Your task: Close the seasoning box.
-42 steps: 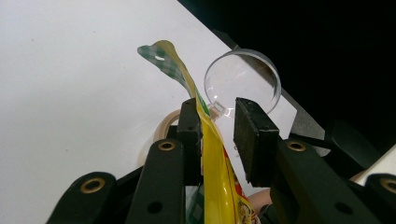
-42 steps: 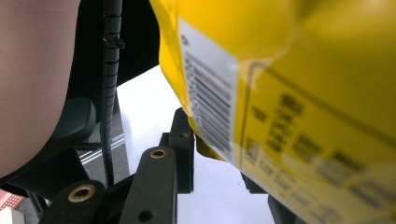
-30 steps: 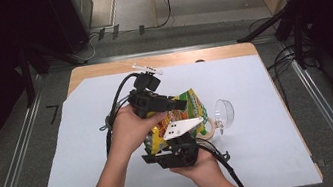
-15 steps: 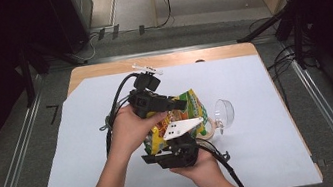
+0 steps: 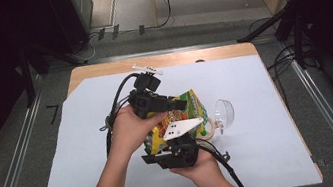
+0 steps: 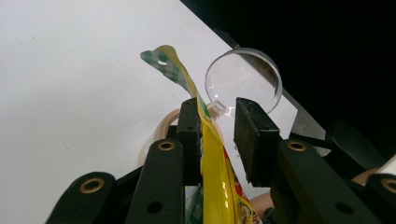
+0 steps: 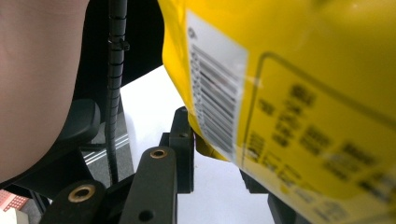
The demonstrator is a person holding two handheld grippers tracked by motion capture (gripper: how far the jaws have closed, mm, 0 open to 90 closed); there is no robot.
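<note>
Yellow snack bag (image 5: 186, 115) sits mid-table on the white sheet (image 5: 78, 153), between both grippers. Left gripper (image 6: 218, 135), at the bag's 9 o'clock, is part open, bag edge against one pad. Right gripper (image 5: 176, 152), at 6 o'clock: grip unclear. Clear glass (image 5: 223, 115) lies at 3 o'clock.

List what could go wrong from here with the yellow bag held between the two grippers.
1. In the left gripper view the yellow snack bag lies against one pad only, with a gap to the other, so the left gripper may let it slip.
2. The clear plastic bowl lies tipped right beside the bag; a tug could knock it away.
3. The right gripper takes just the bag's corner, which might pull out or tear unevenly.
</note>
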